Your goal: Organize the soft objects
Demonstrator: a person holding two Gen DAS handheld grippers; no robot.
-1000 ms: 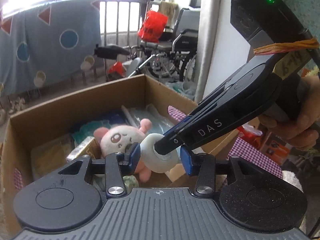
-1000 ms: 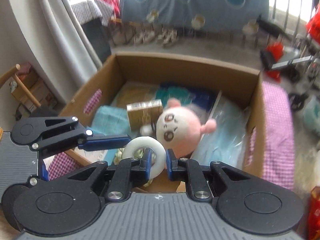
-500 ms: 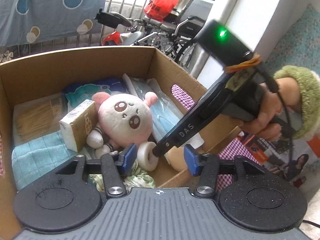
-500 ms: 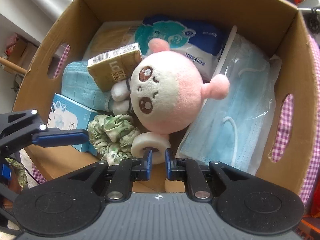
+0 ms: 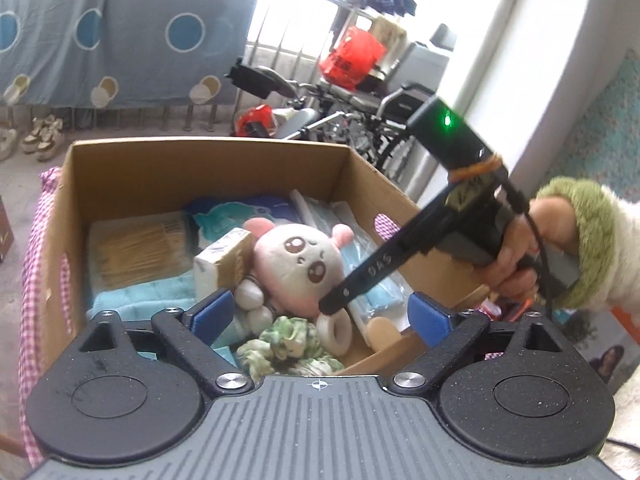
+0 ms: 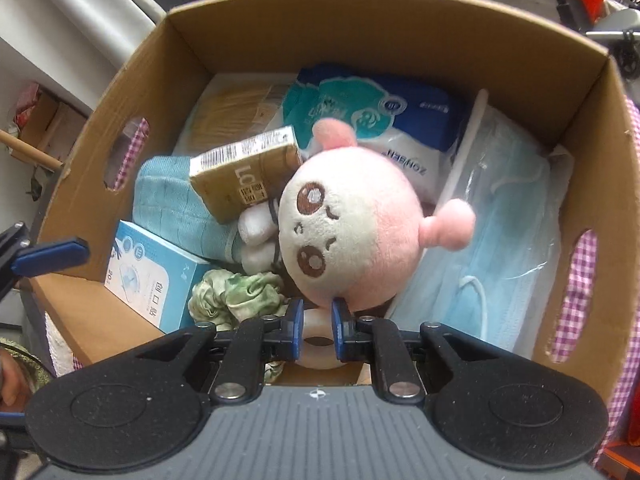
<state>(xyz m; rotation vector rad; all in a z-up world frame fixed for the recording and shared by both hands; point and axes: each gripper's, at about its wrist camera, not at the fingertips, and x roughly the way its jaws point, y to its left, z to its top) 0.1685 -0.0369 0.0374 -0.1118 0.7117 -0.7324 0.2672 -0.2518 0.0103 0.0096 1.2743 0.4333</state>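
Note:
An open cardboard box point(image 5: 200, 148) point(image 6: 360, 0) holds soft items. A pink-and-white plush toy point(image 5: 296, 264) point(image 6: 352, 232) lies in its middle, with a green scrunchie point(image 5: 288, 344) point(image 6: 236, 292) at the near side. My right gripper point(image 6: 316, 314) point(image 5: 332, 306) points steeply down into the box and is shut on a white soft ring point(image 6: 316, 334) point(image 5: 336, 332), low beside the plush and scrunchie. My left gripper point(image 5: 320, 312) hovers at the box's near edge. Its jaws are opening wide, with nothing held between the pads.
Also in the box are a blue tissue pack point(image 6: 360, 112), bagged face masks point(image 6: 500, 240), a light blue towel point(image 6: 172, 204), a brown carton point(image 6: 248, 176) and a blue-and-white carton point(image 6: 152, 272). A person's hand in a green cuff point(image 5: 576, 248) holds the right gripper. A wheelchair point(image 5: 380, 120) stands behind.
The left jaws spread apart and let go of the white ring. The right gripper, still shut on the ring, carried it down into the box beside the plush.

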